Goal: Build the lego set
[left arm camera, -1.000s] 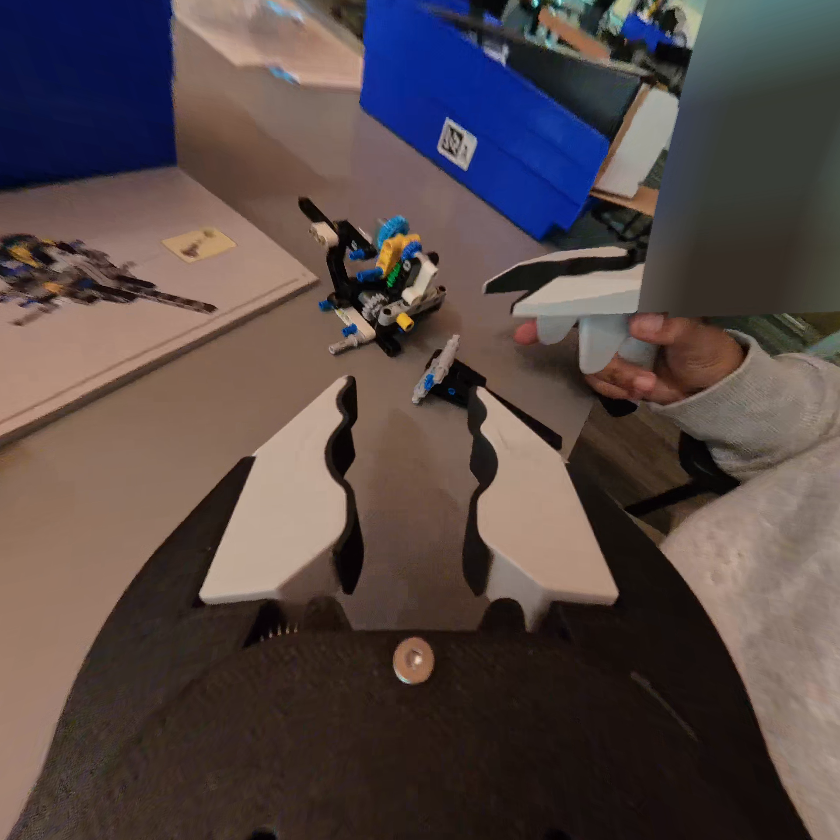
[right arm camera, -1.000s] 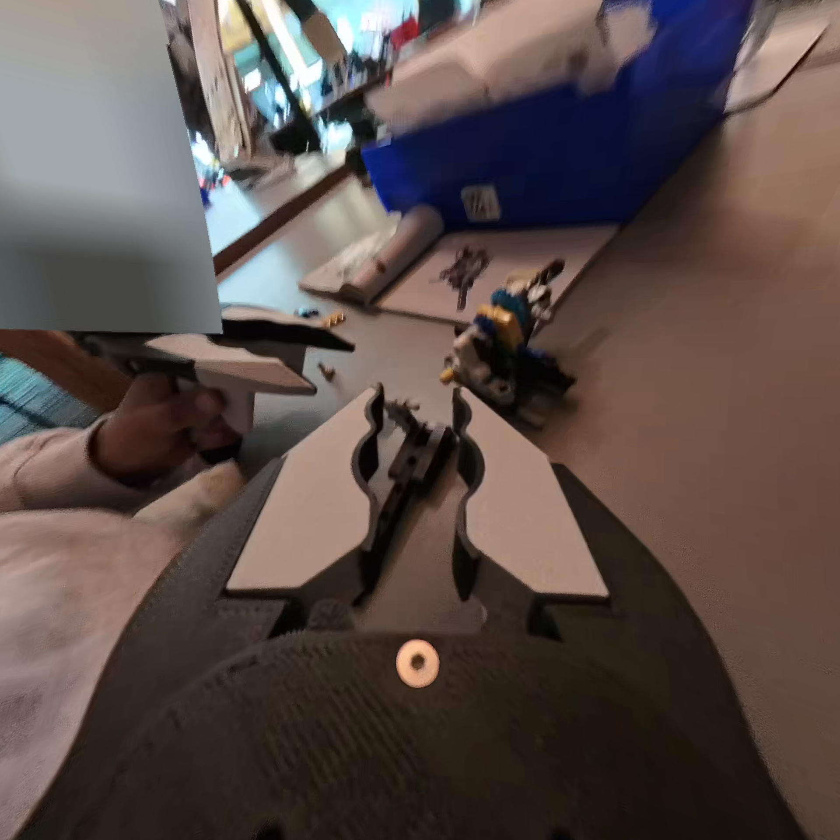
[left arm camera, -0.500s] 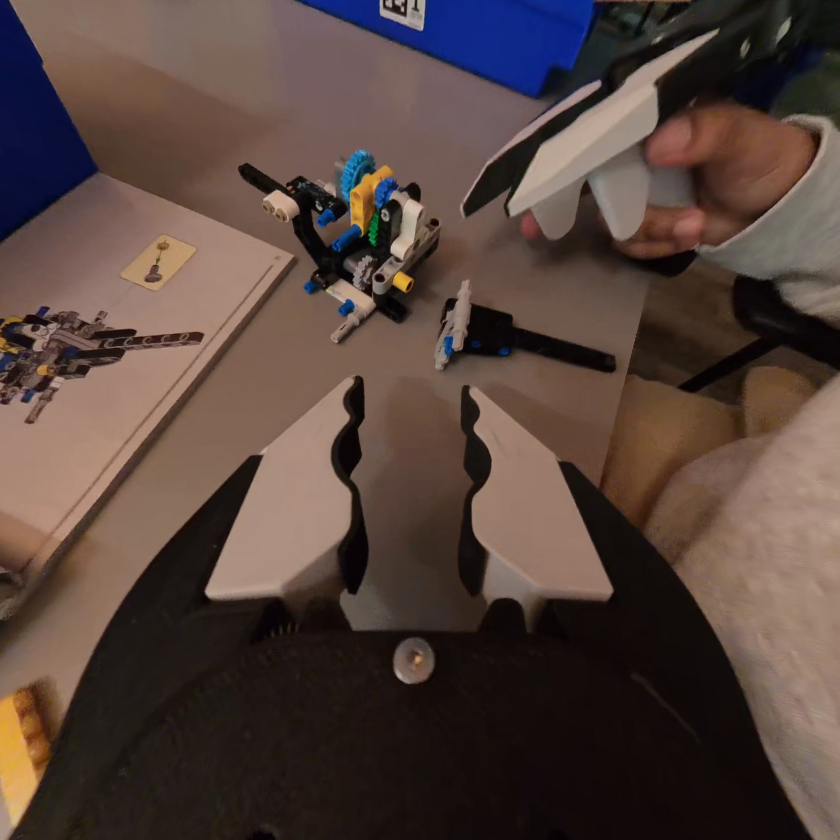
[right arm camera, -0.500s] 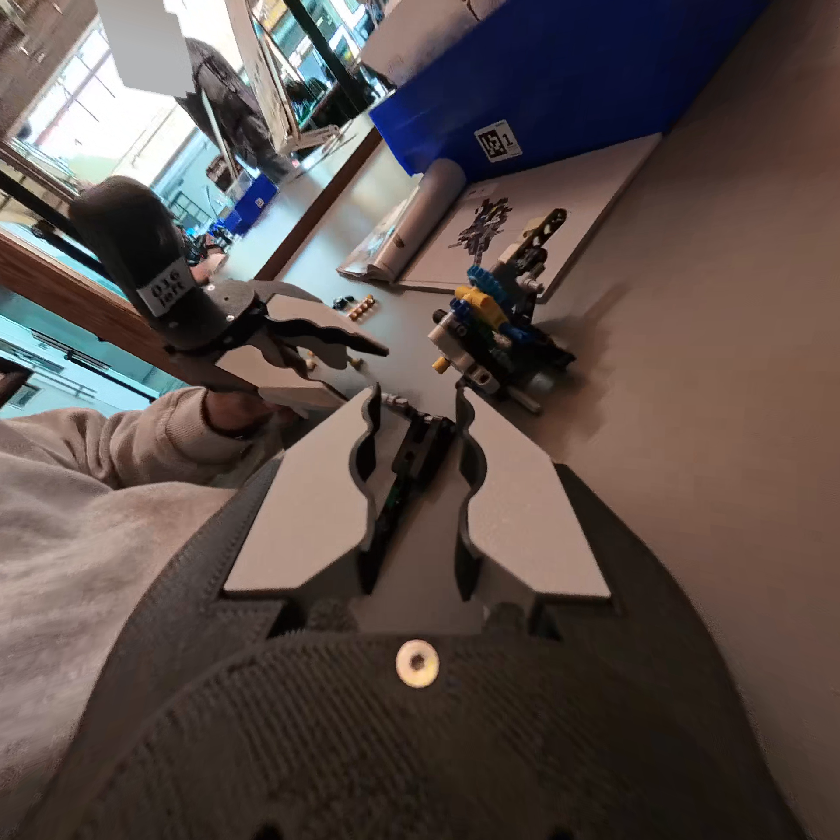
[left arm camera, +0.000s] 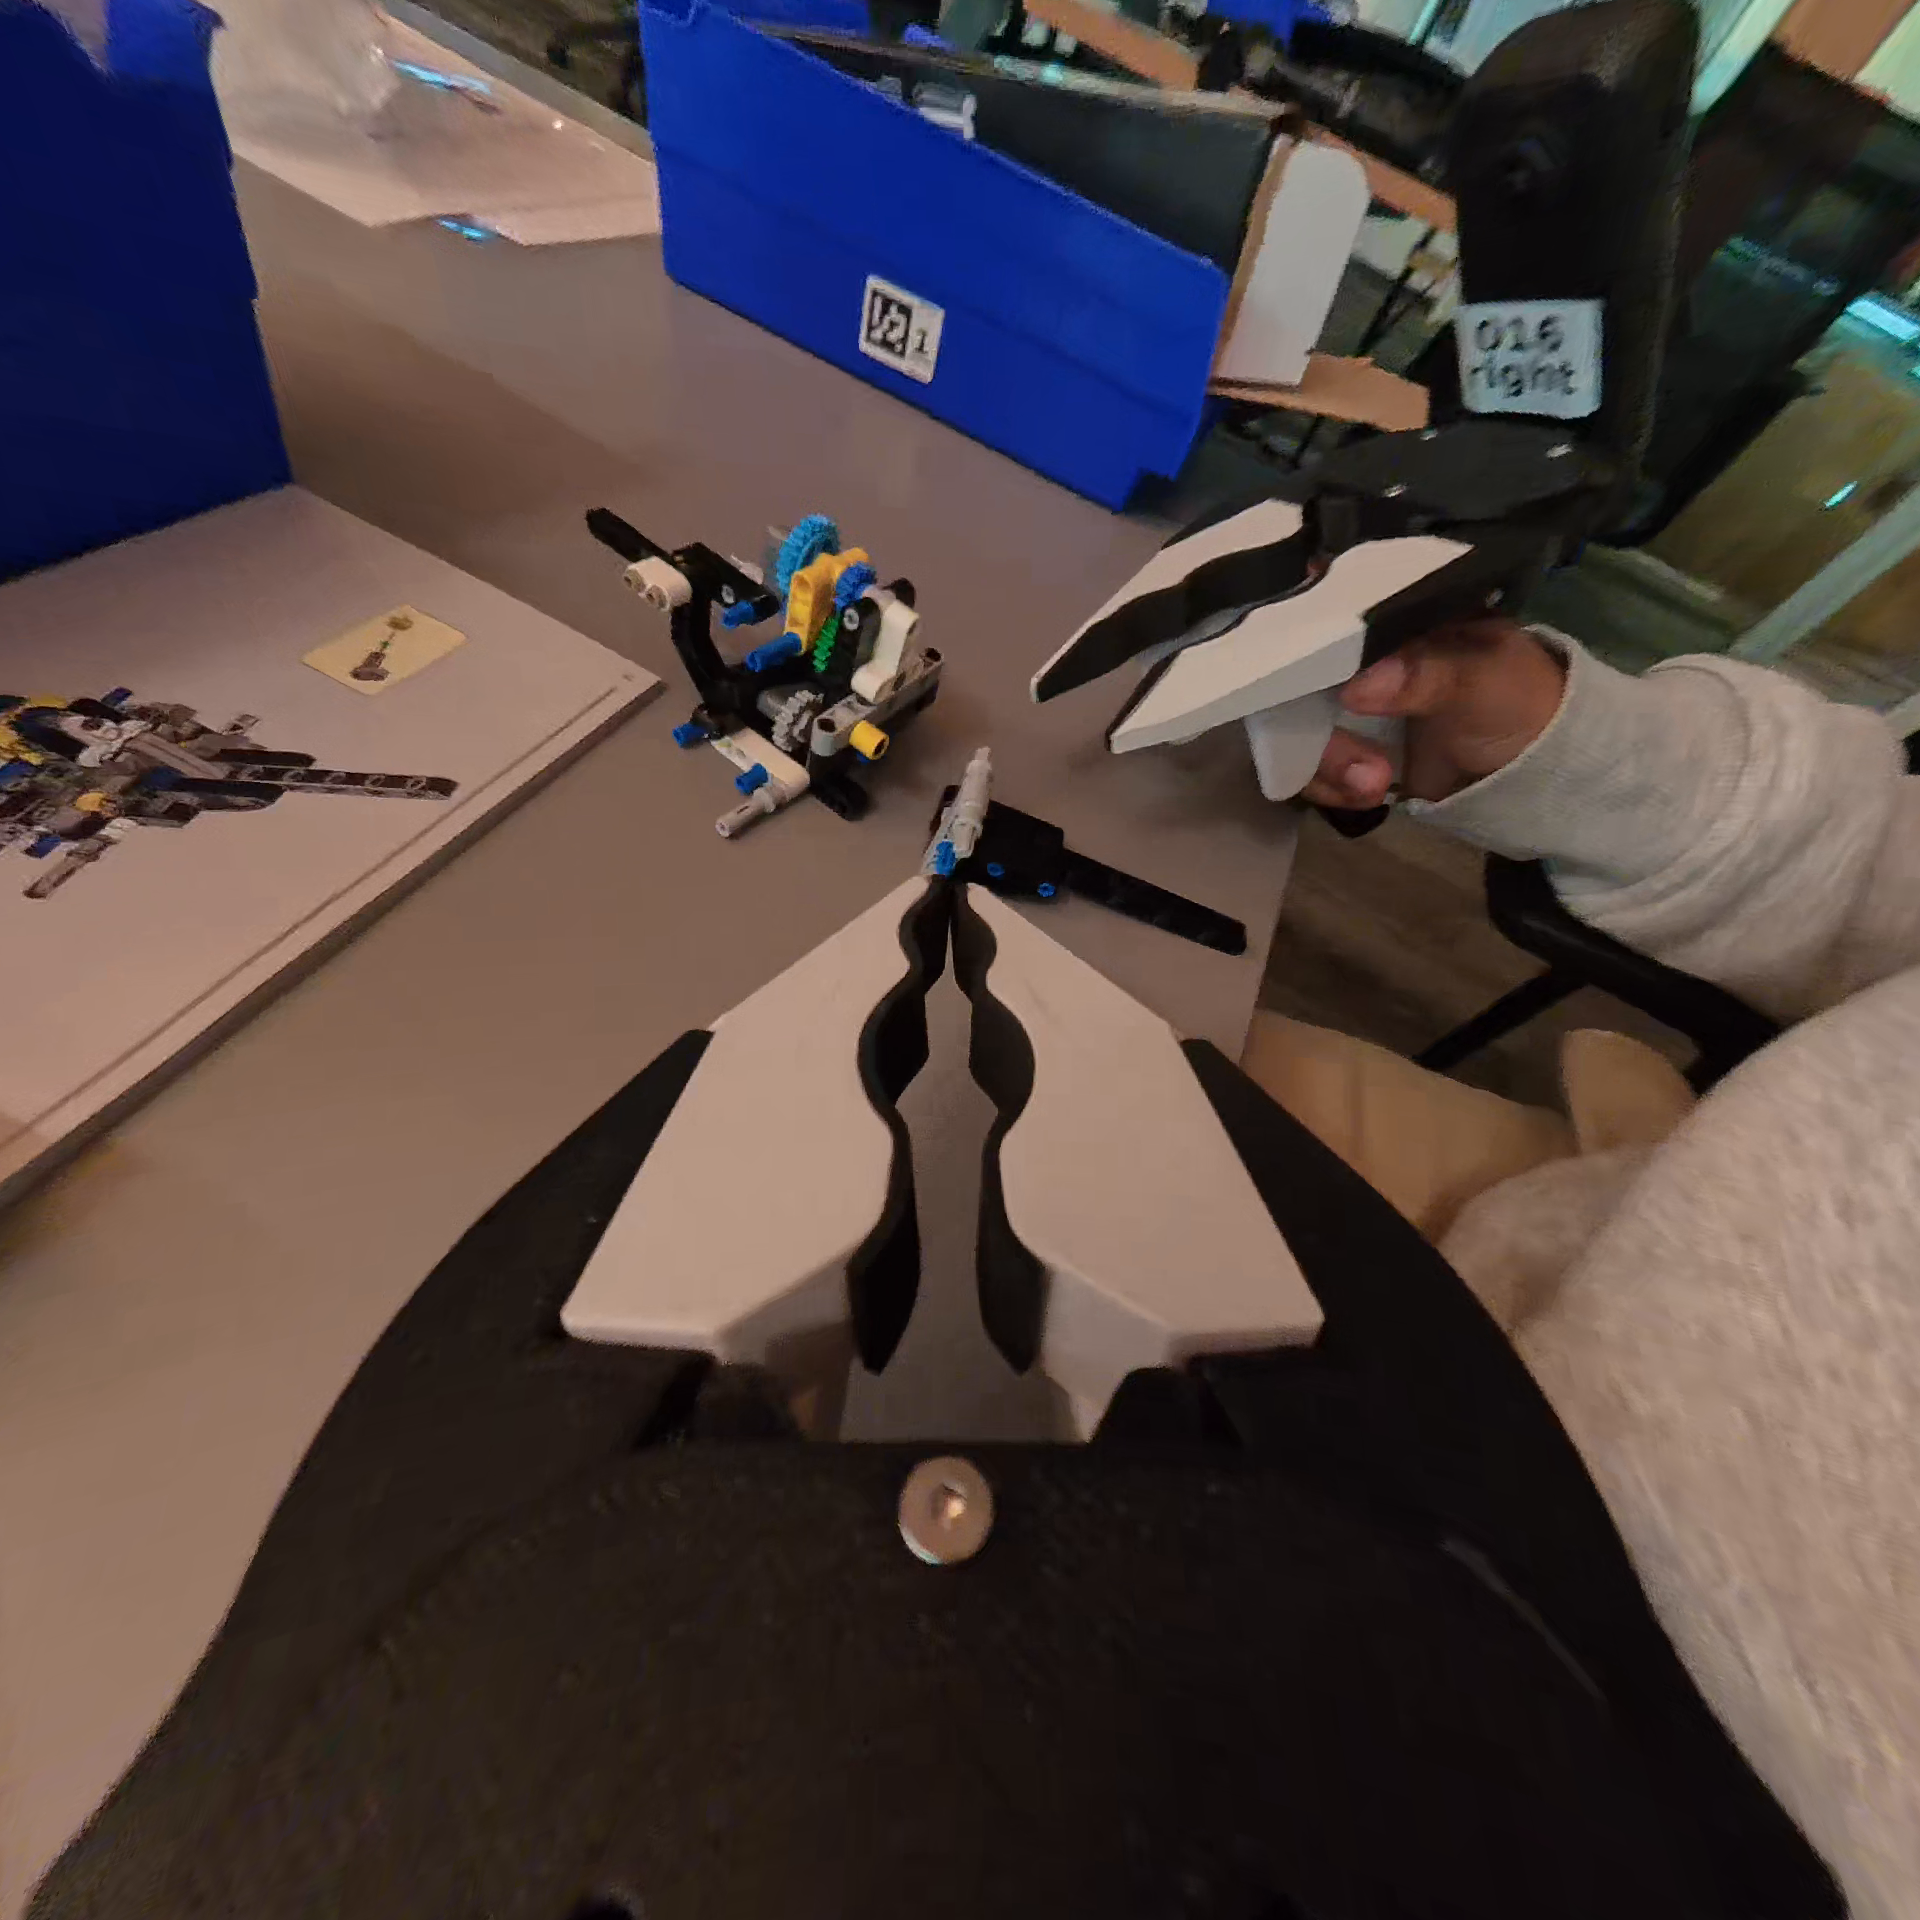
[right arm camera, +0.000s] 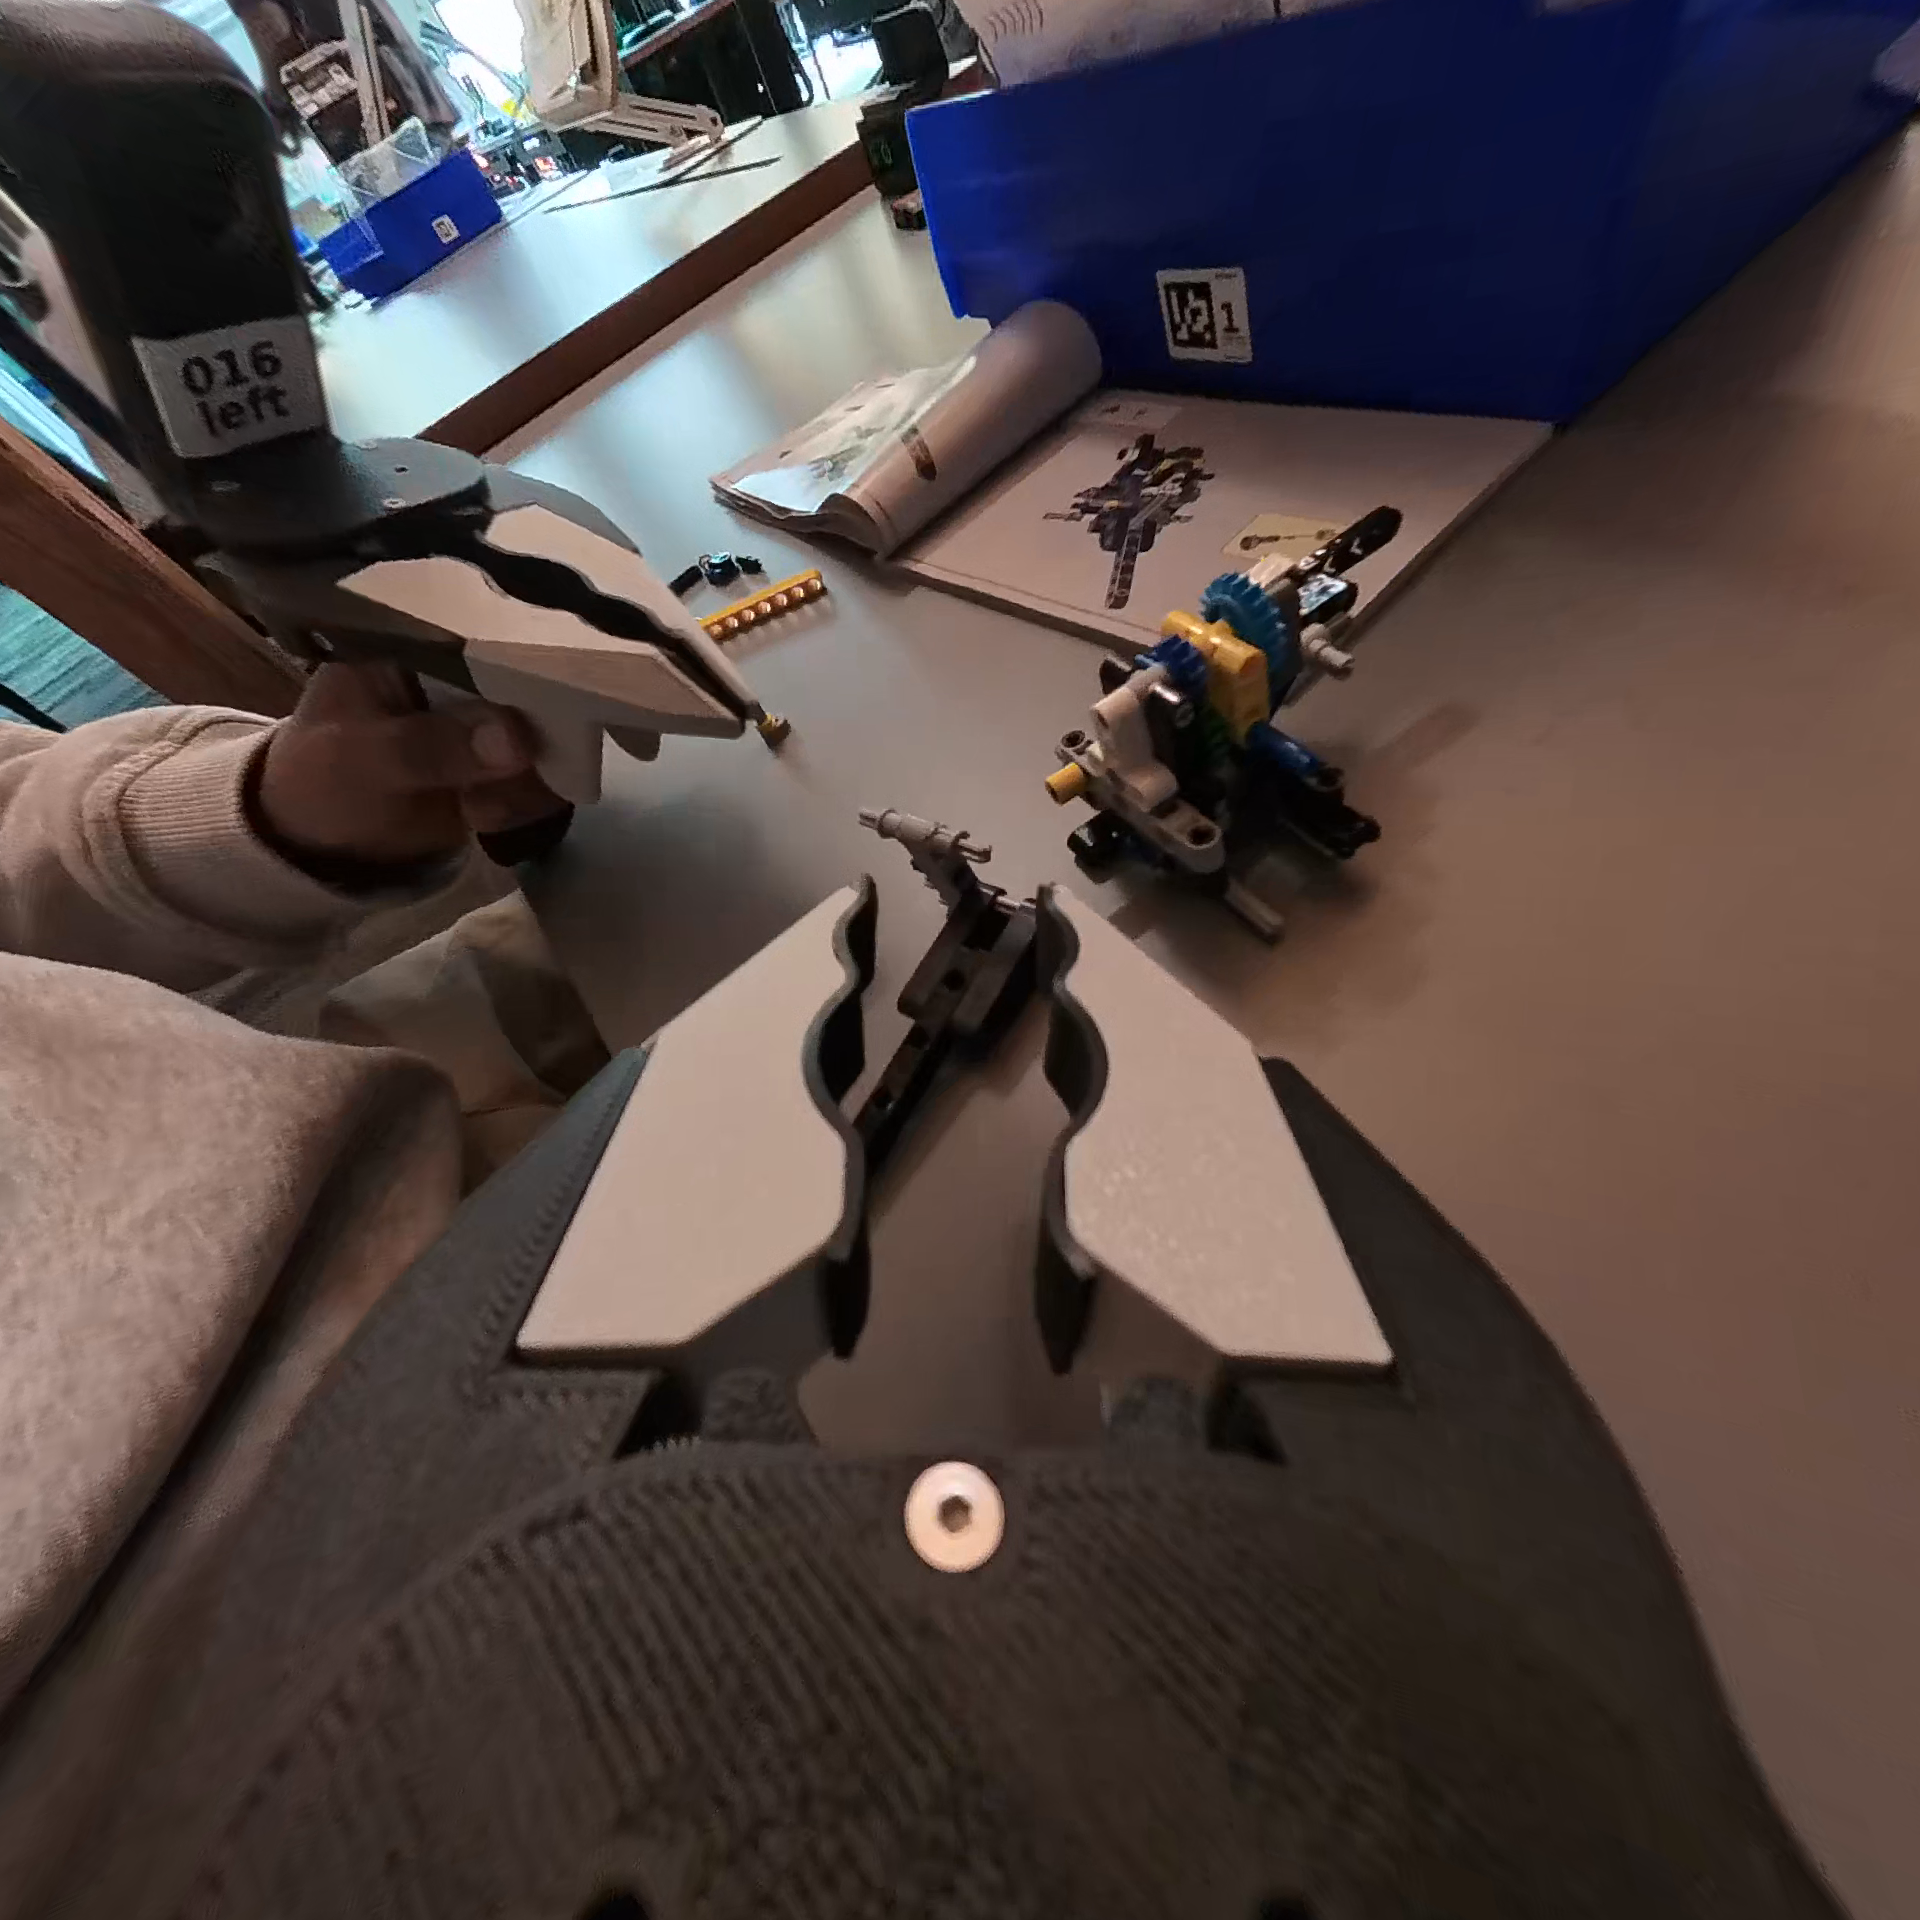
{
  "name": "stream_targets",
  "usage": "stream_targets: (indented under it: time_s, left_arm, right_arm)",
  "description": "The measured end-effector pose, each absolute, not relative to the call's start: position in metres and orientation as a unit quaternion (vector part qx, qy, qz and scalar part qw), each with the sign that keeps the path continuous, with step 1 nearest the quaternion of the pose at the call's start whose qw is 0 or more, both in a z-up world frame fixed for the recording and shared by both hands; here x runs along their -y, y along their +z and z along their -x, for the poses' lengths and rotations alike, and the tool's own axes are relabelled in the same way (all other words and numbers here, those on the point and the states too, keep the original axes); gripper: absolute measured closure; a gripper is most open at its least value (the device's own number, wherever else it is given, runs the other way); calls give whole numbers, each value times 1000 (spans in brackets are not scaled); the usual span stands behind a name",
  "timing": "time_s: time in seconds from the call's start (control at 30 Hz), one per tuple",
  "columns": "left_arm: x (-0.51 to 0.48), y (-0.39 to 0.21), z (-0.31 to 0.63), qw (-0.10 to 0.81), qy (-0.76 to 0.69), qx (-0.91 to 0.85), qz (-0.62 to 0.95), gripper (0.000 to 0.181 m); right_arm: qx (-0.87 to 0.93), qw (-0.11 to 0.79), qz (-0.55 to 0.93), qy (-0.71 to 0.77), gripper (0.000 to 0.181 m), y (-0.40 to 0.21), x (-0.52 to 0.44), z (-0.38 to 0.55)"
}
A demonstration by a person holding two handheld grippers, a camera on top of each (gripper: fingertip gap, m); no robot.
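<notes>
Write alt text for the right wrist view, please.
An open gripper hangs over a grey table, a black toy beam between its fingers. Beyond stand a colourful half-built model, an open booklet and a second, shut gripper.

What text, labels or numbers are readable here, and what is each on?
I don't quote writing; where it stands:
White tag on the right gripper: legible.
White tag on the left gripper: legible.
Black-and-white sticker on the blue bin: legible.
Instruction booklet: print too small to read.
</notes>
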State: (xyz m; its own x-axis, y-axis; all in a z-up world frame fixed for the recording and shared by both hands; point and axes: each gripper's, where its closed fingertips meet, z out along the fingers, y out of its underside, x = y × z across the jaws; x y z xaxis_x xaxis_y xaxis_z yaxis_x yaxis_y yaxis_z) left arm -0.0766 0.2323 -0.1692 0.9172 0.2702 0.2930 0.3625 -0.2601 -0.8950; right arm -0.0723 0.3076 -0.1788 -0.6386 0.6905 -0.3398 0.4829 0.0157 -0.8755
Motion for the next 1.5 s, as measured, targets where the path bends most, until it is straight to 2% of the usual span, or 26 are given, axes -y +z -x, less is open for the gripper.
stream_targets:
  time_s: [0.03,0.33,0.4,0.57,0.67,0.73,0.77,0.83,0.87,0.9,0.93,1.0,1.07,1.1,1.2,1.23,1.3,1.33,1.5]
  left_arm:
    - [-231,-166,77,583,-45,201,786,181]
    - [-227,-146,77,636,-9,176,751,181]
    - [-219,-143,81,624,-4,180,761,181]
    - [-160,-85,104,685,25,198,701,179]
    - [-137,-81,95,714,32,189,673,142]
    - [-121,-86,106,725,77,241,641,96]
    - [-117,-91,109,719,101,254,638,91]
    - [-121,-99,102,700,136,218,666,111]
    - [-125,-100,100,692,147,207,676,111]
    - [-129,-100,99,687,152,206,680,103]
    - [-132,-100,99,687,149,220,677,82]
    - [-140,-101,90,691,86,251,673,62]
    - [-150,-95,70,715,8,225,662,120]
    - [-151,-91,65,729,-2,220,649,138]
    - [-160,-97,60,724,25,200,660,152]
    - [-164,-98,51,724,29,163,670,181]
    - [-163,-96,56,731,71,183,653,174]
    - [-164,-94,54,736,81,179,648,181]
    - [-174,-95,41,738,101,133,654,181]
  right_arm:
    - [707,84,415,566,150,-179,-306,72]
    - [722,83,395,562,151,-180,-299,67]
    - [724,88,388,563,158,-179,-297,67]
    - [715,98,367,587,168,-168,-297,64]
    - [703,83,363,606,169,-162,-297,63]
    - [696,75,362,615,170,-159,-297,62]
    - [694,73,363,617,170,-159,-297,63]
    - [695,68,365,616,167,-160,-297,63]
    - [697,64,366,614,165,-161,-295,62]
    - [699,59,366,612,164,-163,-294,62]
    - [701,56,367,609,163,-164,-293,62]
    - [704,56,367,606,161,-165,-292,62]
    - [705,55,366,605,161,-166,-290,61]
    - [706,53,365,605,160,-166,-289,61]
    - [708,44,364,604,158,-168,-285,60]
    - [708,40,364,604,158,-168,-284,59]
    - [710,37,362,603,157,-169,-282,58]
    - [710,36,360,604,157,-169,-281,57]
    - [716,45,357,598,157,-170,-280,57]
